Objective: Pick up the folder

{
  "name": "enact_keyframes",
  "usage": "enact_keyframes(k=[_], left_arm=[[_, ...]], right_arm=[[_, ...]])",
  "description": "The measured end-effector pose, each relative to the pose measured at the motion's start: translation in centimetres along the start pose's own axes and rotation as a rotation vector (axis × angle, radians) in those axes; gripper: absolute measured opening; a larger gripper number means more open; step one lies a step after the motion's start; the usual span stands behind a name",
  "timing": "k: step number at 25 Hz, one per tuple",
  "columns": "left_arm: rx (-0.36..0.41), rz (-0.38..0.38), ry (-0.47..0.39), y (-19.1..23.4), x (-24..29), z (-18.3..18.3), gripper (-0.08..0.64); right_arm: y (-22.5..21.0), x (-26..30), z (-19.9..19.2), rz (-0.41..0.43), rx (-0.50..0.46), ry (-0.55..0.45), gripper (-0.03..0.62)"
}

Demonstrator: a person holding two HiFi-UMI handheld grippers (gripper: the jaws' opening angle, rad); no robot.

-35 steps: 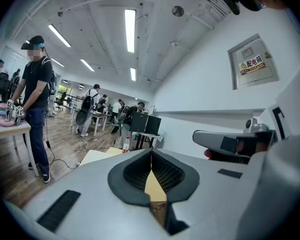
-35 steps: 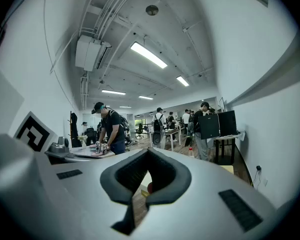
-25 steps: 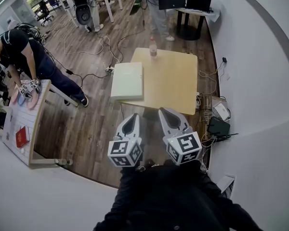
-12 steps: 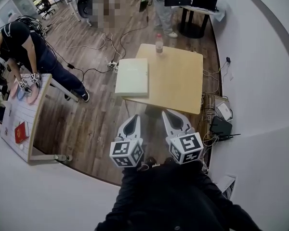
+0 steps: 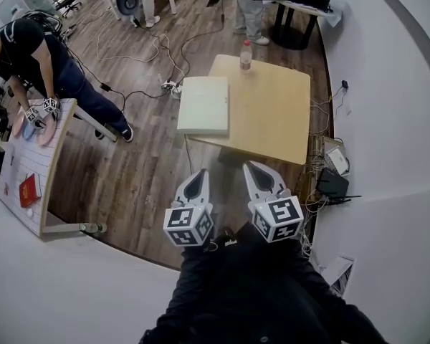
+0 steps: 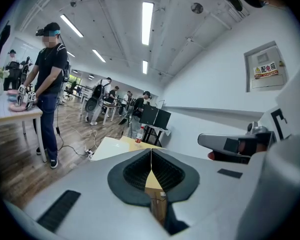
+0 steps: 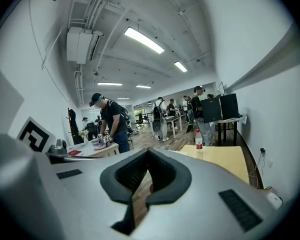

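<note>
Shifted up the head view, folder (image 5: 203, 104) lies well beyond the fingers (image 5: 195, 186).

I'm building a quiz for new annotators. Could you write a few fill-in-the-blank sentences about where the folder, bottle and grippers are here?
1. In the head view, the white folder lies on the ___ side of the wooden table.
2. The bottle stands on the table, ___ from the person than the folder.
3. The left gripper and the right gripper are both ___, holding nothing.

Missing words: left; farther; shut
</note>
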State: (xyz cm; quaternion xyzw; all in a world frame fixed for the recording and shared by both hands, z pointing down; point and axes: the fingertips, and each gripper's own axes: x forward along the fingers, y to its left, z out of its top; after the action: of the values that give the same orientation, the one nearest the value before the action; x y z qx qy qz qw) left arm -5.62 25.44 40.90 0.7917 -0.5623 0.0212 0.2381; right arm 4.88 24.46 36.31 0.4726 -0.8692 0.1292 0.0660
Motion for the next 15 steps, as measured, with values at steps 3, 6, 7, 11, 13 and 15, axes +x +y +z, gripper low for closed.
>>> enact_keyframes(k=[3,6,7,11,13,15], left_arm=[[-0.013,0.002,0.012,0.8,0.4,-0.2,0.034],[-0.019,-0.002,0.019,1.2,1.1,-0.3,0.034],[-0.022,-0.002,0.021,1.3,1.5,-0.3,0.034],[-0.040,0.004,0.040,2.4,3.5,-0.6,0.034],[-0.042,0.011,0.046,2.9,4.8,-0.4,0.034],[-0.040,0.022,0.049,3.6,6.3,0.1,0.034]], right_arm=[[0.1,0.7,-0.3,-0.004,0.000,0.014,0.021],[-0.3,1.3,-0.4,-0.009,0.001,0.021,0.021],[-0.5,1.7,-0.5,-0.010,0.001,0.024,0.021],[-1.7,3.7,-0.9,-0.011,0.012,0.042,0.021],[-2.7,5.1,-0.9,-0.010,0.020,0.045,0.021],[-3.8,6.7,-0.5,-0.005,0.027,0.045,0.021]])
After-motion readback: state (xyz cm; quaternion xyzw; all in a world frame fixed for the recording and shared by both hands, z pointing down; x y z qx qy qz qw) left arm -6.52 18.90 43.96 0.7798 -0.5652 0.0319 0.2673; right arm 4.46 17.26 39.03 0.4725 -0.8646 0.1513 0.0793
